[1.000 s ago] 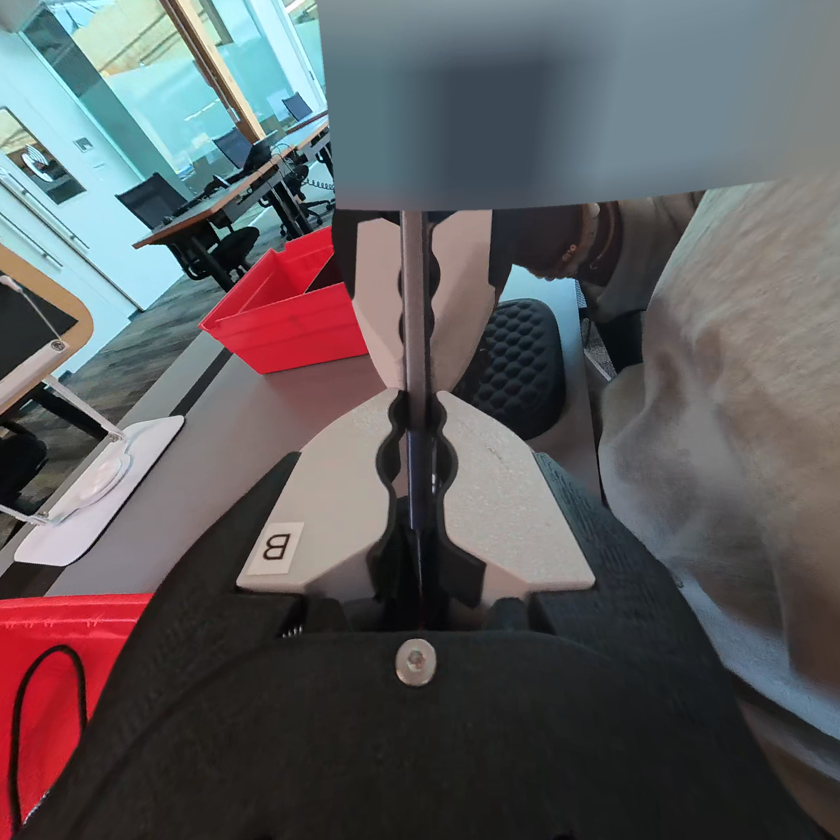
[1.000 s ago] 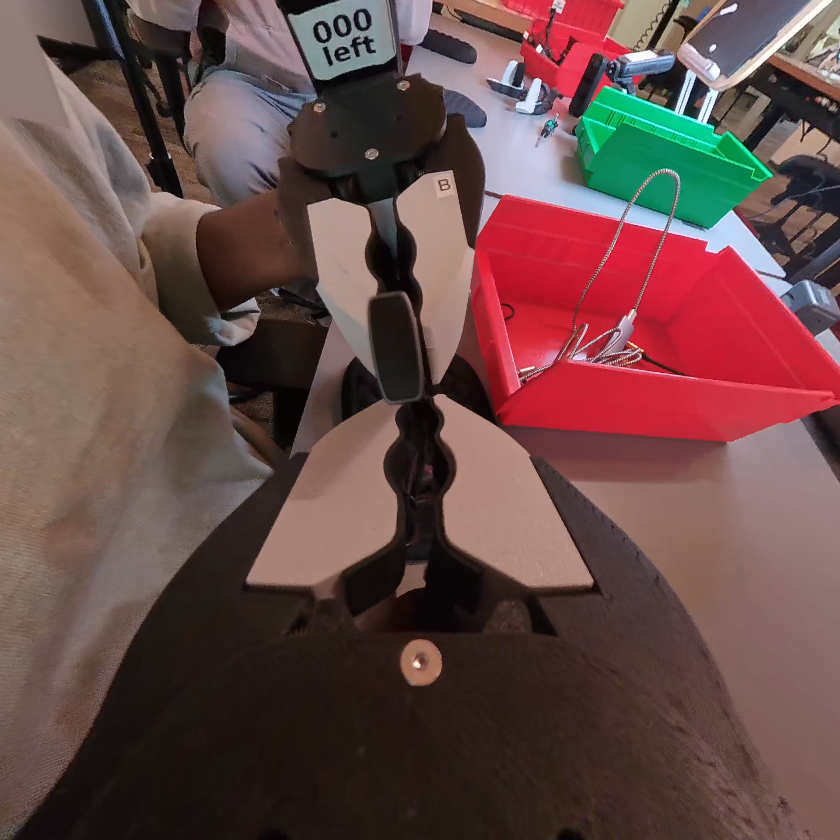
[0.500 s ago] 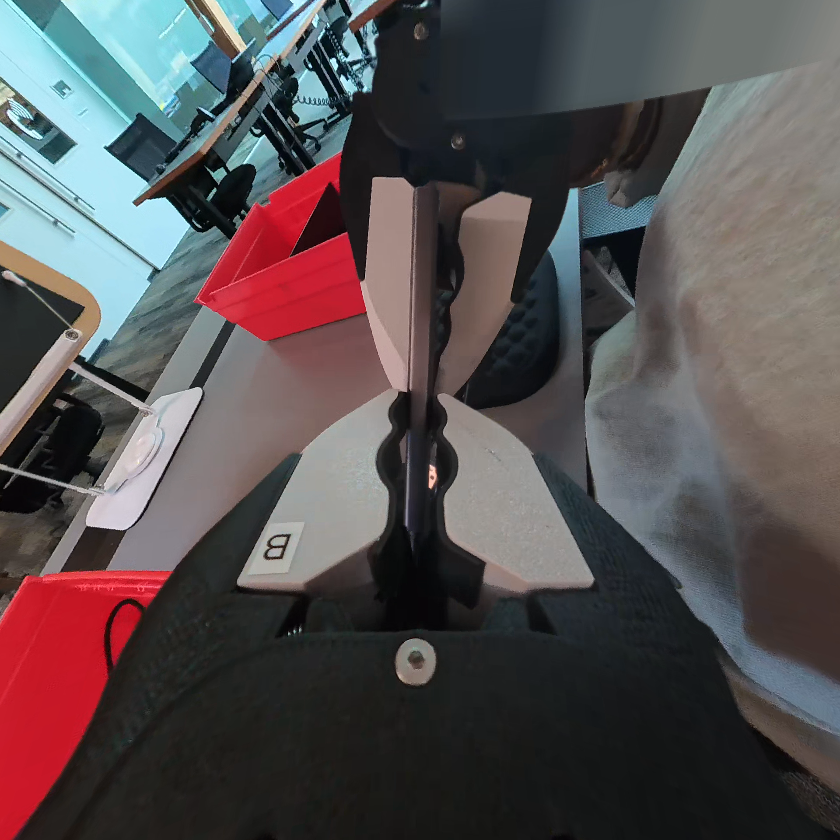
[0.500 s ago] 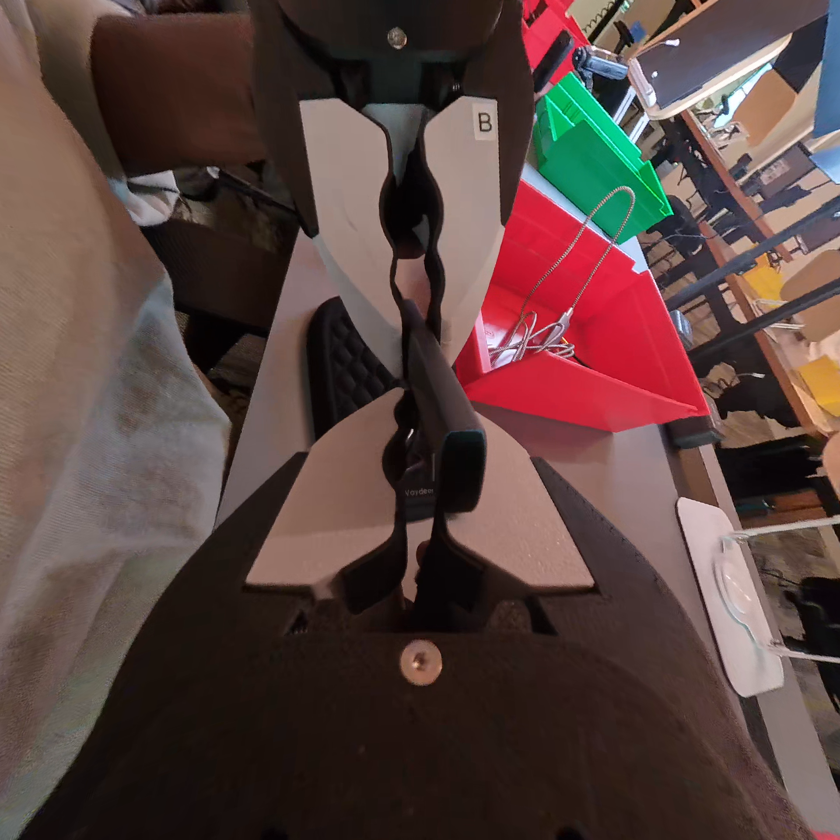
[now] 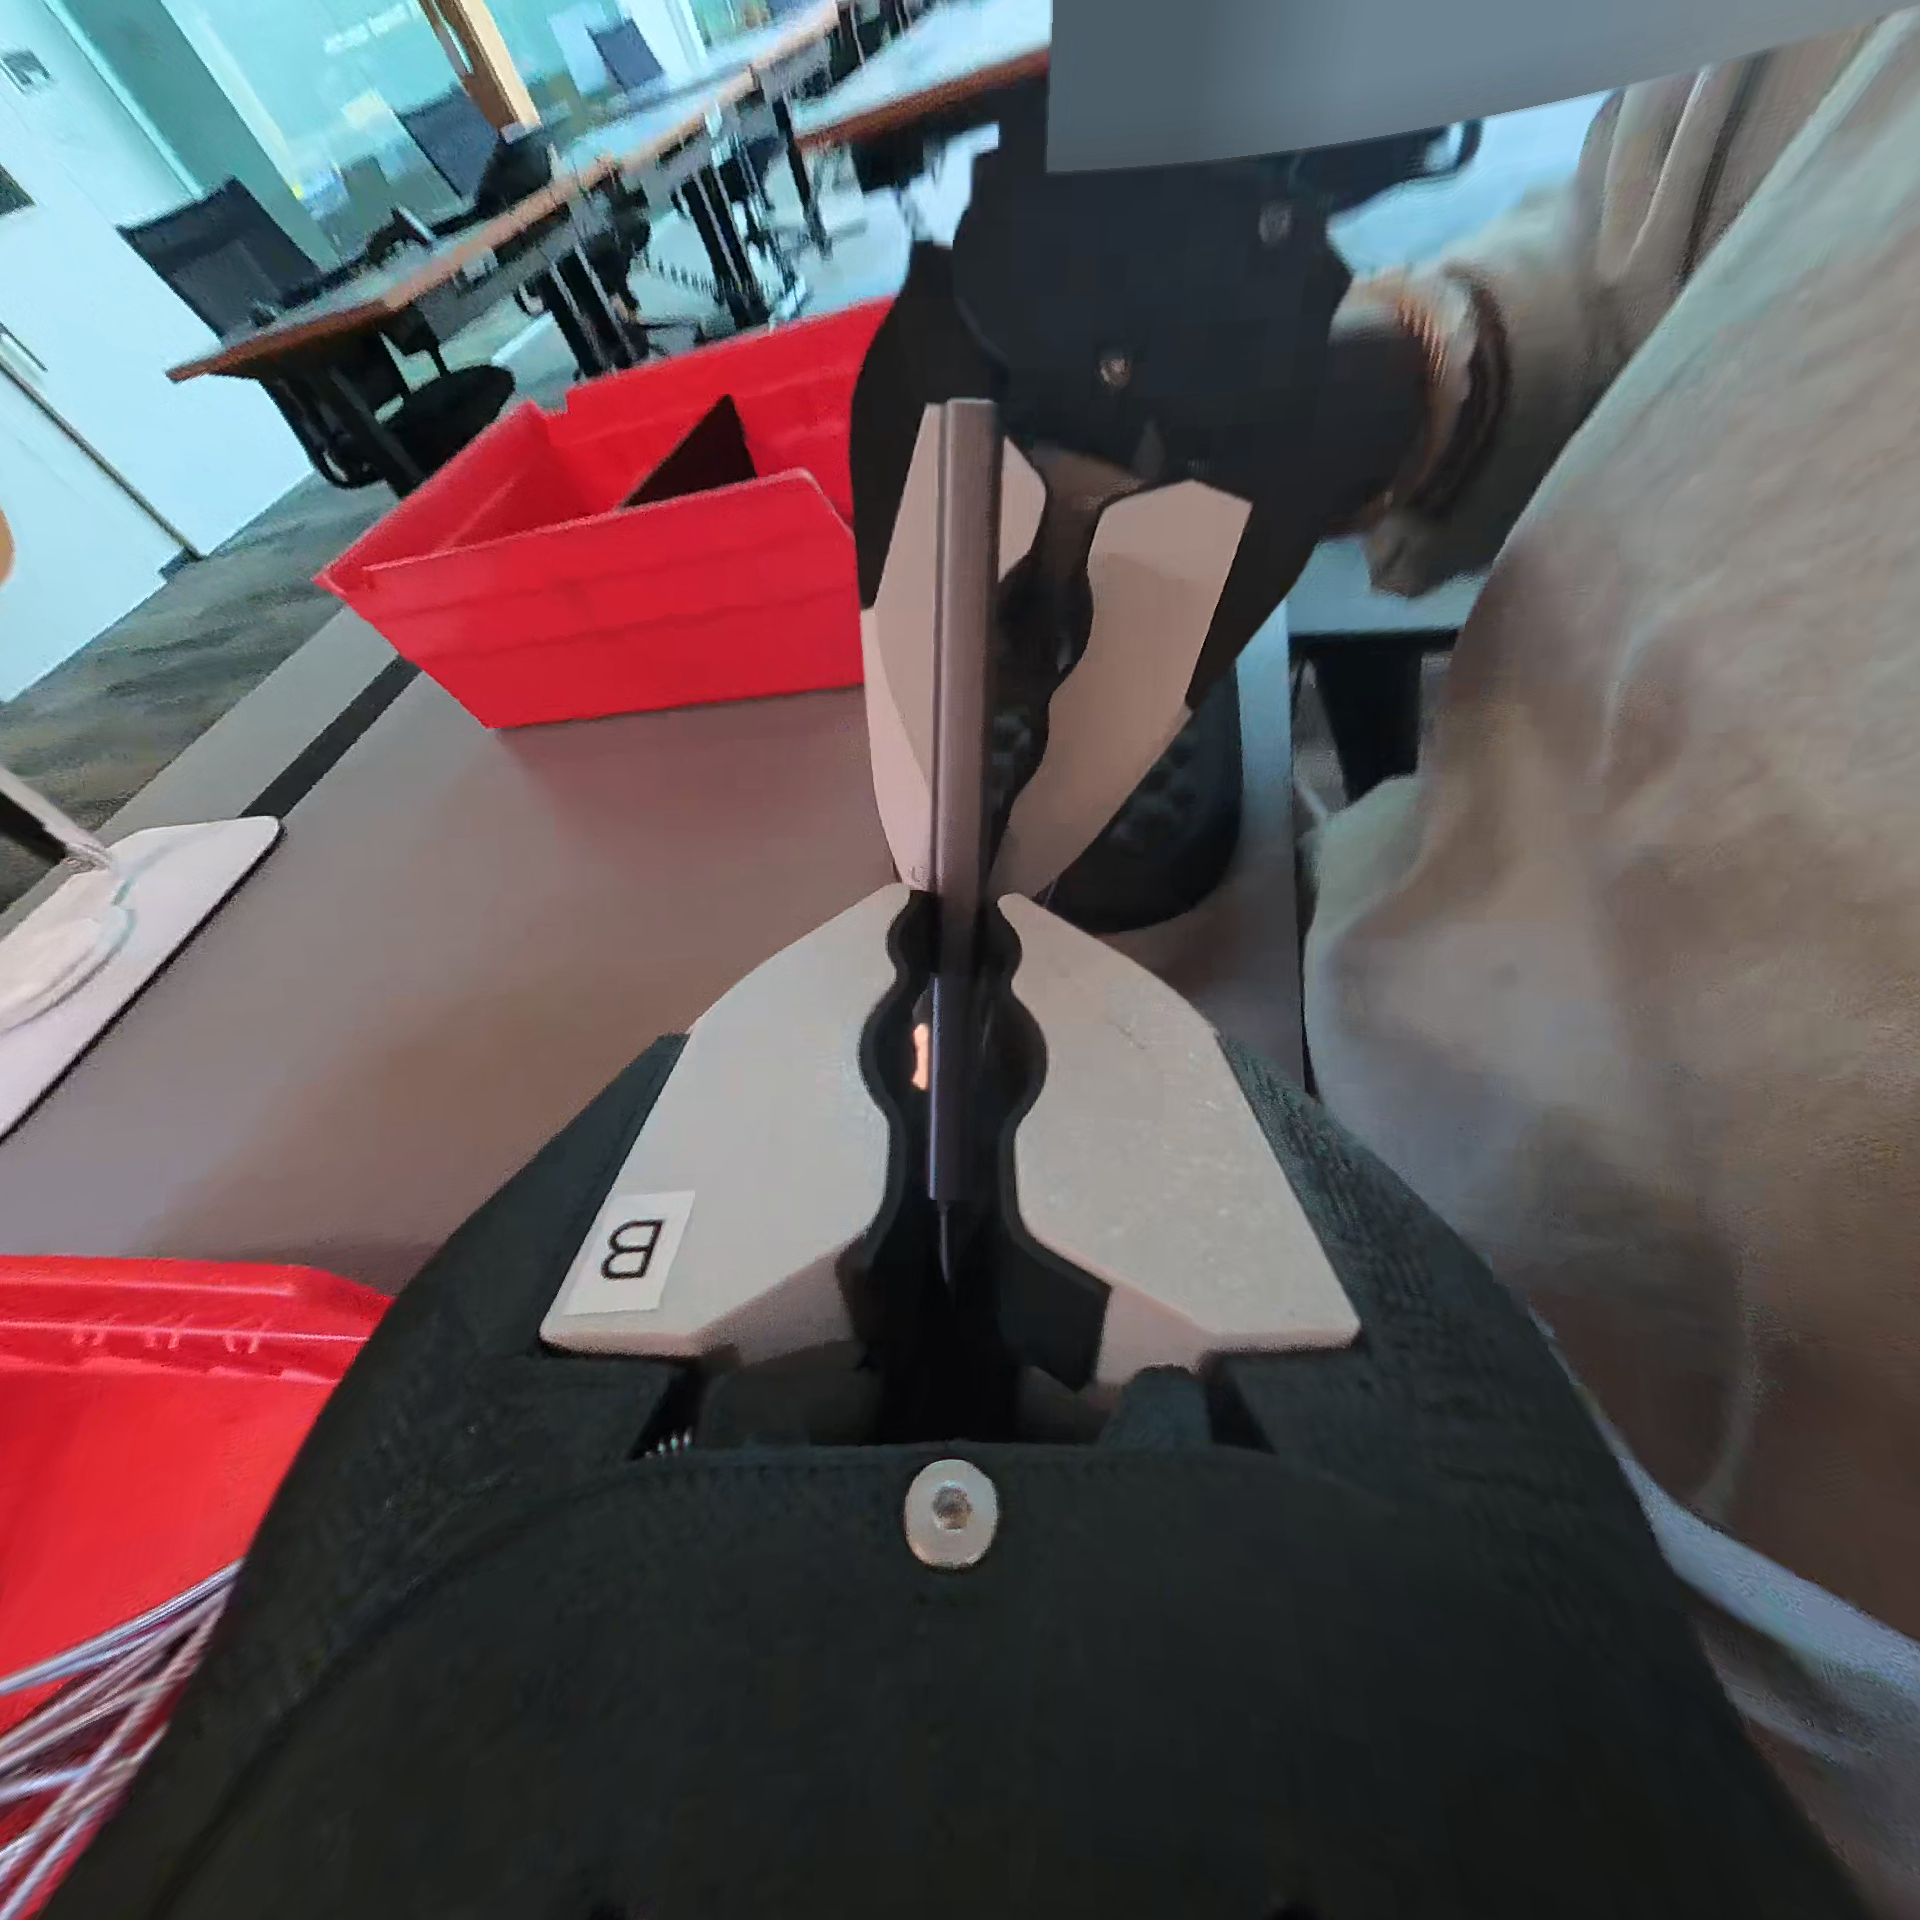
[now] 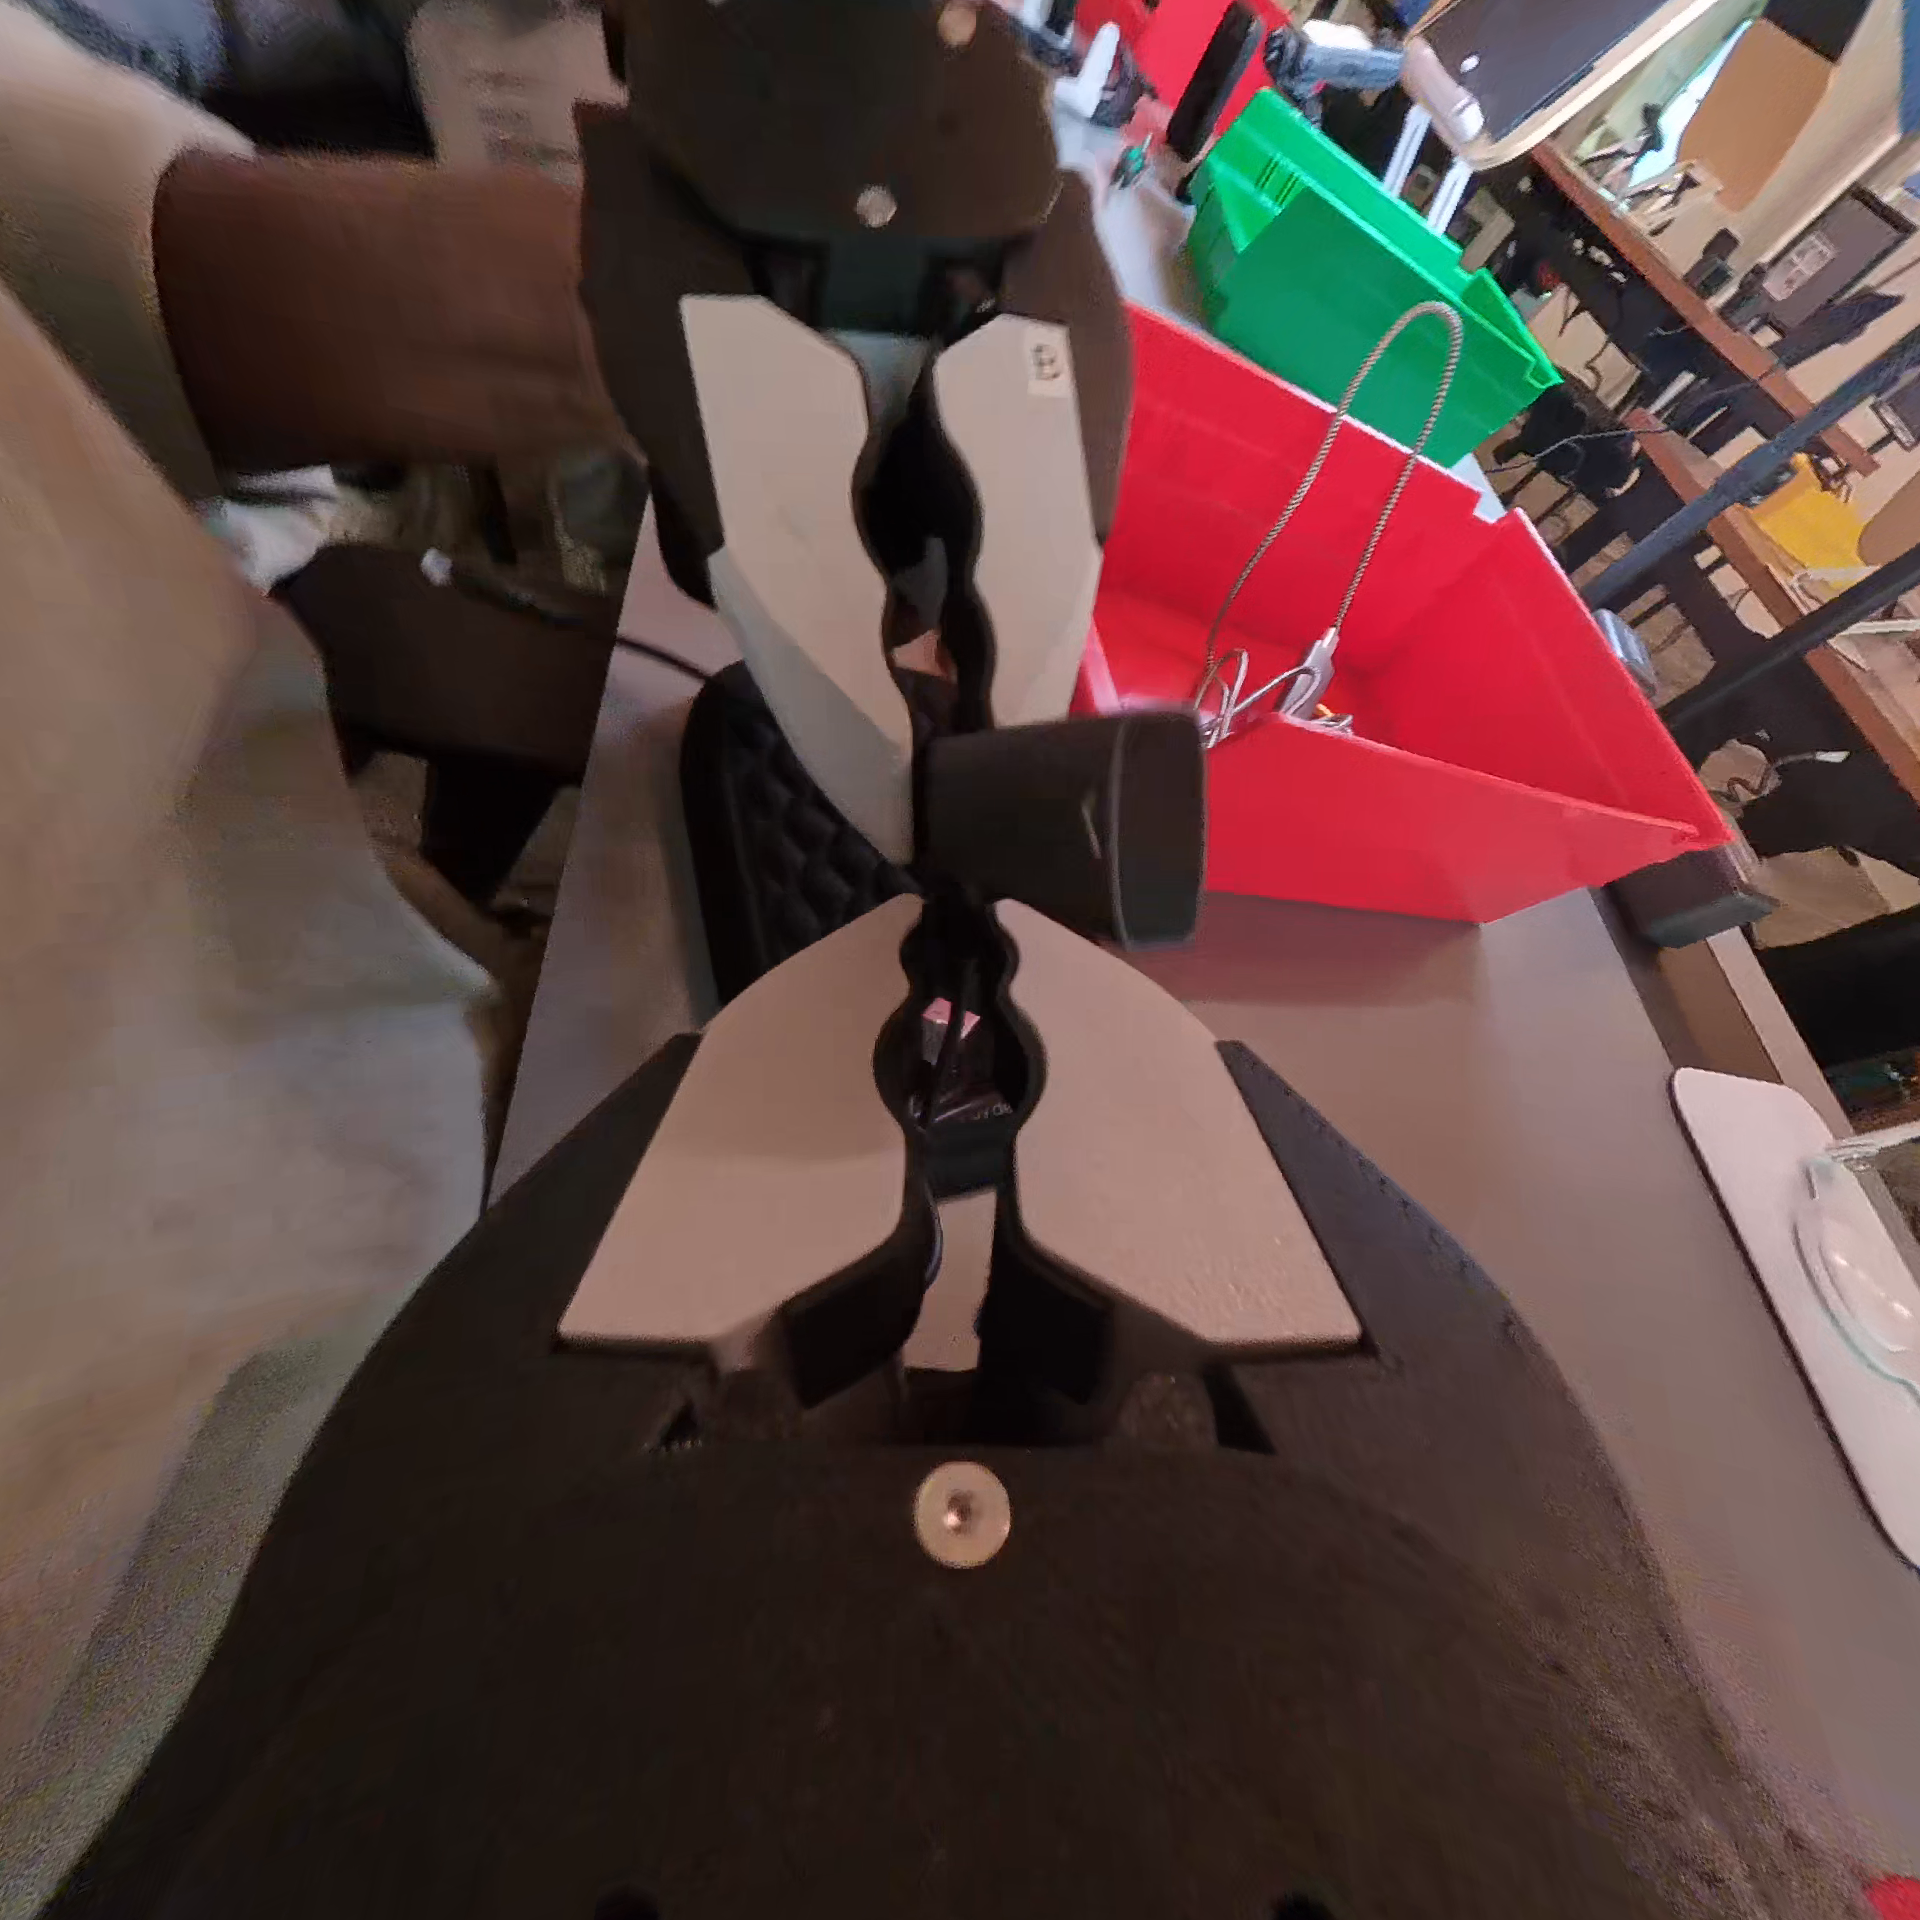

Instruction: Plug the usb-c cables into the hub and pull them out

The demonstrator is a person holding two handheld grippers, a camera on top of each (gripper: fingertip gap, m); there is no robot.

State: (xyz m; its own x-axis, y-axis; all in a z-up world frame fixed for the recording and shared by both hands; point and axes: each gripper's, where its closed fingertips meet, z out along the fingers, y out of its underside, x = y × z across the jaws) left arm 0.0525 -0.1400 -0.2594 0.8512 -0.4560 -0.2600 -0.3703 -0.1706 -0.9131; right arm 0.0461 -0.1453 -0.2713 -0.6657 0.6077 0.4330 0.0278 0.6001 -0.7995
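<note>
Clamps the hub [image 5: 961,644] edge-on in the left gripper [image 5: 951,904], low centre of the left wrist view, with the thin grey slab running up the middle of the frame against one finger of the other tool

Pinches a small dark plug [image 6: 961,1117] in the right gripper [image 6: 956,914], with fingers nearly touching at the tips, low centre of the right wrist view. Hard to tell whether plug and hub are joined, with thin black cords running between

Looks turned since a second ago: then showed the hub end-on and upright at frame centre, half a second ago tipped toward the camera, now swung with its blunt end pointing right of centre. Reads as re-aiming the hub, probably to bring a port round to a cable

Leaves the braided cable [image 6: 1340,457] untouched, looping up out of the red bin [image 6: 1455,831] at the right of the frame, well apart from both tools. Judged from that, no plugging done yet; calls next for steadying the hub, then fetching a cable end. Risks letting so thin a slab slip in the grip while twisting
</note>
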